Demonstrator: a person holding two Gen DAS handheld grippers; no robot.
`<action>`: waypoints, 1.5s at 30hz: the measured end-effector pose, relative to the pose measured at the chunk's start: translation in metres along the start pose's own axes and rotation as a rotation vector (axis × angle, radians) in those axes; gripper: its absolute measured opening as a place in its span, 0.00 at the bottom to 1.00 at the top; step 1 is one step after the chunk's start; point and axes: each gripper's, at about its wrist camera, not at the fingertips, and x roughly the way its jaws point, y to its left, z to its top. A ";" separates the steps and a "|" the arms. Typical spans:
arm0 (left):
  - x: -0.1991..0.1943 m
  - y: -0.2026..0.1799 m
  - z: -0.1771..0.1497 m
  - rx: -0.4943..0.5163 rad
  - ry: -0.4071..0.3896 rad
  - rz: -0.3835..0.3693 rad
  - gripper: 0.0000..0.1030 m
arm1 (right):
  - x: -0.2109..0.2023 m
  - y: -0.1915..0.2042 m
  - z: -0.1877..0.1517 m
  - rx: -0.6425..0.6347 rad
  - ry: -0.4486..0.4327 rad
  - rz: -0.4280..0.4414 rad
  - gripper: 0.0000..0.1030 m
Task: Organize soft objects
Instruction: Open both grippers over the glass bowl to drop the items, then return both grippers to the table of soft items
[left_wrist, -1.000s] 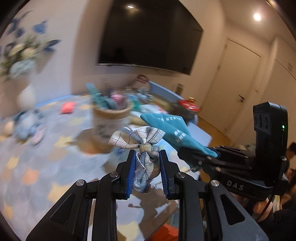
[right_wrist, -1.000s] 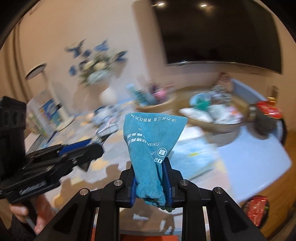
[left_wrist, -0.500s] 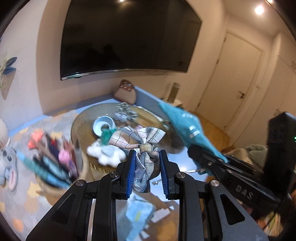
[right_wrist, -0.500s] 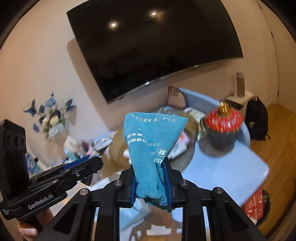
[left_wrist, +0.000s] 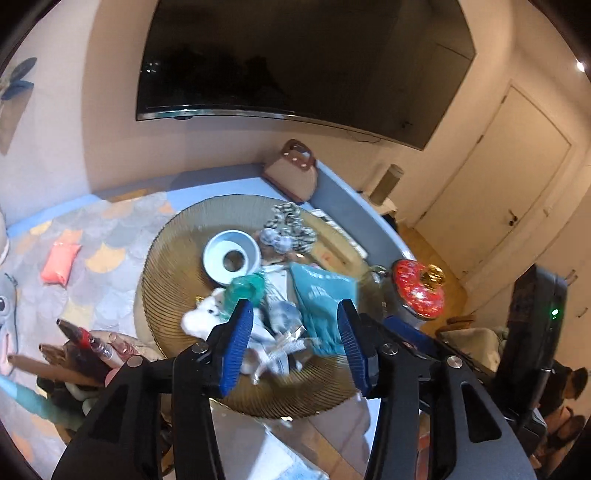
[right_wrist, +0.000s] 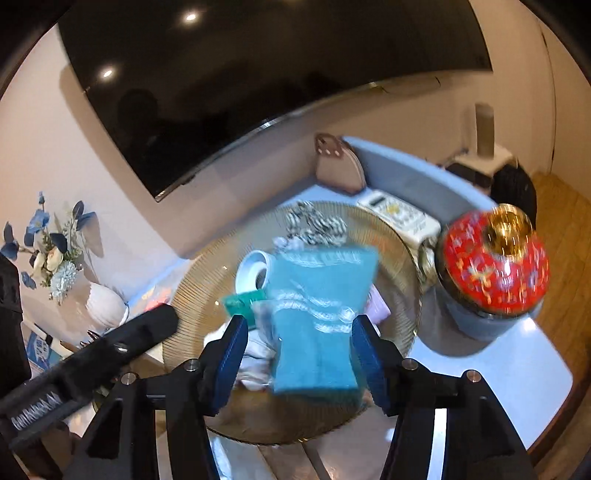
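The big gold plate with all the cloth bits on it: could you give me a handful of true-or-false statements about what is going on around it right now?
1. The teal cloth is clamped tight between the right gripper pads. False: the jaws are opening and the cloth sits free between them, blurred.
2. A pot with a red flowered lid stands beside the gold plate. True.
3. The left gripper holds a pen. False: its jaws are opening, with the plaid bow loose between them over the plate.
4. A white bowl sits on the plate. True.
5. The screen on the wall shows a bright picture. False: it is dark.
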 end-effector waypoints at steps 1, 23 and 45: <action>-0.006 -0.002 -0.002 -0.001 -0.004 -0.024 0.54 | -0.004 -0.003 -0.003 0.009 -0.003 0.017 0.56; -0.183 0.053 -0.111 -0.038 -0.198 0.077 0.80 | -0.125 0.084 -0.097 -0.151 -0.078 0.234 0.82; -0.172 0.301 -0.220 -0.376 -0.086 0.504 0.99 | 0.040 0.268 -0.235 -0.570 0.211 0.155 0.82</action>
